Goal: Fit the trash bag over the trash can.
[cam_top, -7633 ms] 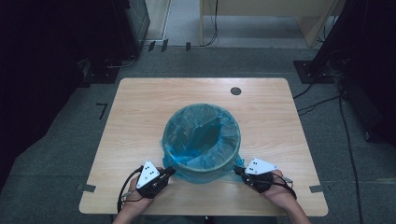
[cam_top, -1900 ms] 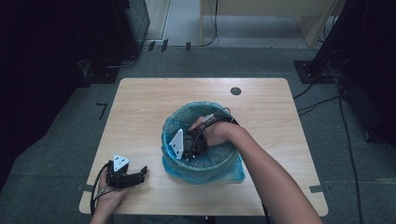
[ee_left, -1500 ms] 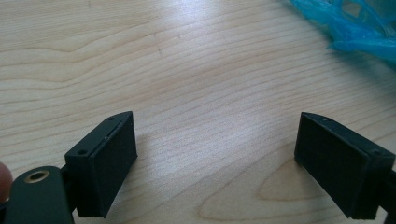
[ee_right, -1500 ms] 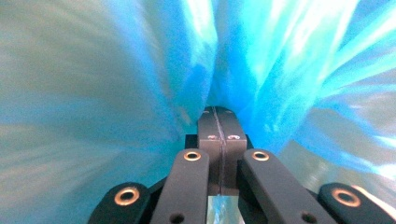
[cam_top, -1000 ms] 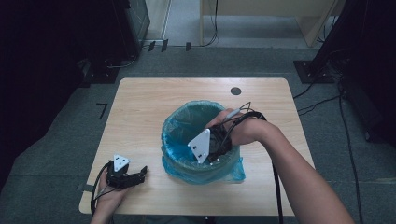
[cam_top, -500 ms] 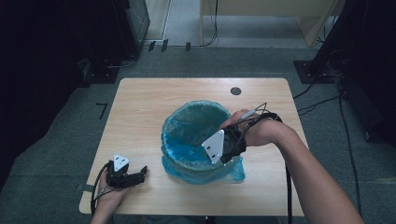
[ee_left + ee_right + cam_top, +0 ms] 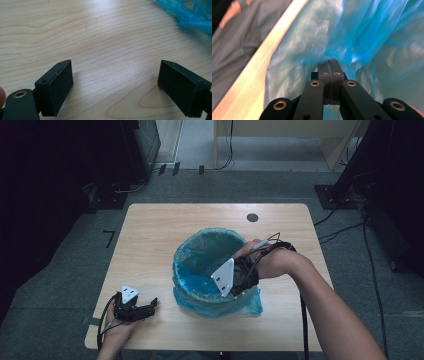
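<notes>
Presently, step in hand: seating the blue liner inside the bin, judged from the right tool working at the inner wall.
Bin [image 7: 185, 270]: stands upright near the middle of the worktop [image 7: 150, 230], closer to the near edge than the far one.
Blue liner [image 7: 200, 257]: draped in the bin with its top folded over the rim; loose film spills onto the worktop at the bin's near side, toward the near right corner.
Right tool [image 7: 234, 279]: reaches over the bin's right rim; in the right gripper view [image 7: 330, 72] its jaws are pressed together, with blue film all round the tips. Whether a fold is caught between them cannot be told.
Left tool [image 7: 142, 309]: lies by the near left corner of the worktop, well apart from the bin; in the left gripper view [image 7: 115, 85] its jaws are spread wide over bare wood, holding nothing.
Doing it well: press the film flat against the wall with short, gentle strokes rather than dragging, since thin plastic likely tears or pulls the folded top off the rim.
Support: the left tool could steady the rim on the opposite side so the light bin does not slide.
Watch: the slack on the near side; tuck it evenly.
</notes>
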The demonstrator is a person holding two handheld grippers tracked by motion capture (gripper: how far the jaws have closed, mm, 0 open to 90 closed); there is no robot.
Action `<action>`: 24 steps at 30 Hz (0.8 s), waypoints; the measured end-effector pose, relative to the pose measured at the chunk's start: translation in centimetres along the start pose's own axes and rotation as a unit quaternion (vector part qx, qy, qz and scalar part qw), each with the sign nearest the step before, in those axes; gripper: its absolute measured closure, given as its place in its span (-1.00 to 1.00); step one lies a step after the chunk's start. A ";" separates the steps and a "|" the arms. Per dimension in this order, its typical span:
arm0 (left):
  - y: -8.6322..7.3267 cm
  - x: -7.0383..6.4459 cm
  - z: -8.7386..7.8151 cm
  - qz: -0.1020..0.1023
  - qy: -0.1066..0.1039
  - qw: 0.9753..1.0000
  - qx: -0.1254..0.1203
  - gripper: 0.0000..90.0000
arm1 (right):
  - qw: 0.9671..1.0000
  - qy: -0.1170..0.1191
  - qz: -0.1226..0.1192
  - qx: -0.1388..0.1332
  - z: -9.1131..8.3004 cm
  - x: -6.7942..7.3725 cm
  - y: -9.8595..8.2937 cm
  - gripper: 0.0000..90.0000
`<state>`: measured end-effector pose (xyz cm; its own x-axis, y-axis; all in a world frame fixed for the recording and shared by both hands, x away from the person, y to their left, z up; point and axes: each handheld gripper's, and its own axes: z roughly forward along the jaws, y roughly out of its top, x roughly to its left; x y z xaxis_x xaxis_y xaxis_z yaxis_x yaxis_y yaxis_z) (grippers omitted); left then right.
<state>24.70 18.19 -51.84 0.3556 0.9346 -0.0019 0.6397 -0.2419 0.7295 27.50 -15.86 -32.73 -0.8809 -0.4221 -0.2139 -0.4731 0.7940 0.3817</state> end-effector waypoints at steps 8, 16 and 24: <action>0.0 0.0 0.0 -0.001 -0.001 1.000 0.000 -0.73 | 1.000 0.000 -0.005 -0.011 0.8 -0.4 2.3 1.00; 0.0 0.0 0.0 -0.001 -0.001 1.000 0.000 -0.73 | 0.999 -0.021 0.021 -0.024 -1.0 -0.2 1.5 1.00; 0.0 0.0 0.0 0.000 0.000 1.000 0.000 -0.73 | 0.997 -0.049 0.044 -0.039 -4.2 1.2 0.7 1.00</action>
<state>24.71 18.19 -51.84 0.3550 0.9349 -0.0018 0.6398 -0.2416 0.7296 26.11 -17.68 -28.93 -0.9157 -0.3049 -0.2619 -0.3970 0.7879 0.4707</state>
